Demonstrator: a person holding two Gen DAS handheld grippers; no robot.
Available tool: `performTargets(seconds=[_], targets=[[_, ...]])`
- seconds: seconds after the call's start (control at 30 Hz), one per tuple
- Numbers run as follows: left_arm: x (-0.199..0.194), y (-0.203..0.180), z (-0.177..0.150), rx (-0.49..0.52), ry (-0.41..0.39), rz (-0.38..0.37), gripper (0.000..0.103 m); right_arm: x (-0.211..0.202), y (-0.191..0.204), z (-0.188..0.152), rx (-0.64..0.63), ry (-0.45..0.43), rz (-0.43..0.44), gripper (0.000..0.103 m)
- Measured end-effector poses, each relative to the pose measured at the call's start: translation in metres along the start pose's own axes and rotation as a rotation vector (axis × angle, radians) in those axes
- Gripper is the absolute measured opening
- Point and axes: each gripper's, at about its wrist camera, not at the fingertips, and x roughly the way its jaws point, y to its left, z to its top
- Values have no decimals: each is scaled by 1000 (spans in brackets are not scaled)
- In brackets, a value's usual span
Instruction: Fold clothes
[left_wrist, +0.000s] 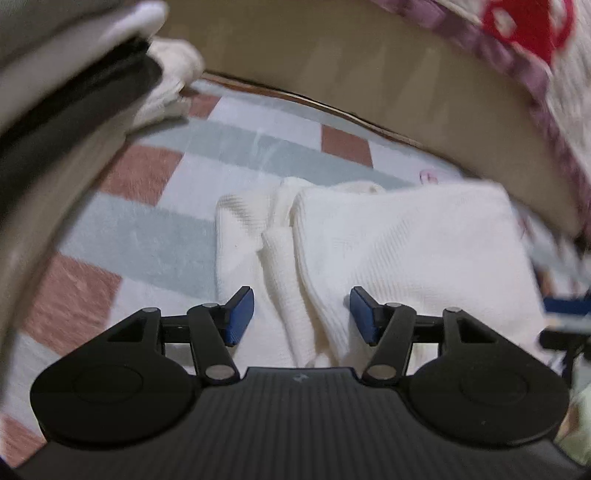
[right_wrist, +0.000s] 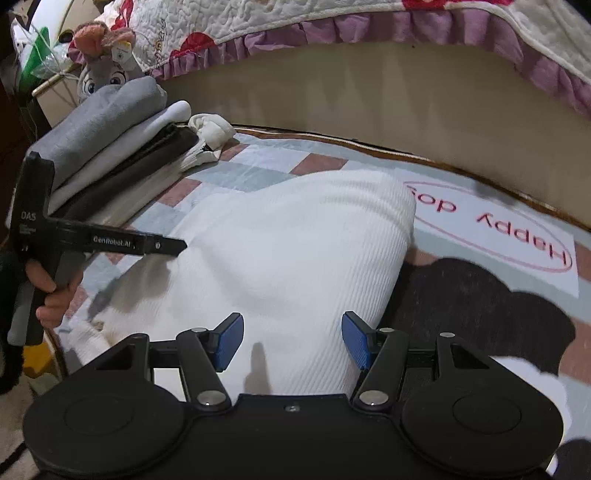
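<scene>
On the checked mat (right_wrist: 258, 173) lay one folded white knit garment (right_wrist: 295, 251), one dark garment (right_wrist: 480, 302) beside it, one stack of folded clothes (right_wrist: 110, 147) far left. Left tool (left_wrist: 301, 314) and right tool (right_wrist: 292, 339) were both angled down over the white garment, jaws apart, gripping nothing.

Checked mat (right_wrist: 258, 173): white garment (right_wrist: 295, 251), folded stack (right_wrist: 110, 140), black garment (right_wrist: 480, 295).
</scene>
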Motion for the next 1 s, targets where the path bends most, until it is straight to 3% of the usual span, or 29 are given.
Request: performTargets(seconds=[0.1, 0.17, 0.27, 0.3, 0.33, 0.37, 0.53, 0.7, 0.8, 0.9, 1.0], targets=[[7, 12, 9, -82, -3, -67, 57, 12, -10, 14, 35, -13, 16, 65], [18, 14, 12, -81, 29, -106, 57, 19, -18, 22, 68, -28, 31, 65], [22, 5, 7, -26, 11, -98, 58, 32, -30, 29, 116, -48, 34, 66], [22, 1, 5, 2, 3, -88, 52, 35, -33, 28, 128, -58, 33, 66], [24, -5, 4, 60, -10, -73, 18, 38, -36, 26, 141, -68, 33, 66], [23, -11, 2, 124, -28, -48, 11, 42, -39, 25, 153, -78, 33, 66], [-16, -38, 3, 291, -174, 26, 9, 41, -33, 15, 168, -128, 4, 66], [-42, -35, 5, 301, -238, 27, 7, 32, -12, 8, 90, -133, -48, 66], [-35, -19, 12, 260, -230, 68, 7, 26, 11, 6, -13, -126, -49, 66], [-17, -1, 19, 195, -177, 60, 7, 28, 41, 3, -132, -99, -35, 66], [-2, -4, 15, 230, -132, 69, 7, 40, 71, 0, -228, -55, -6, 66]])
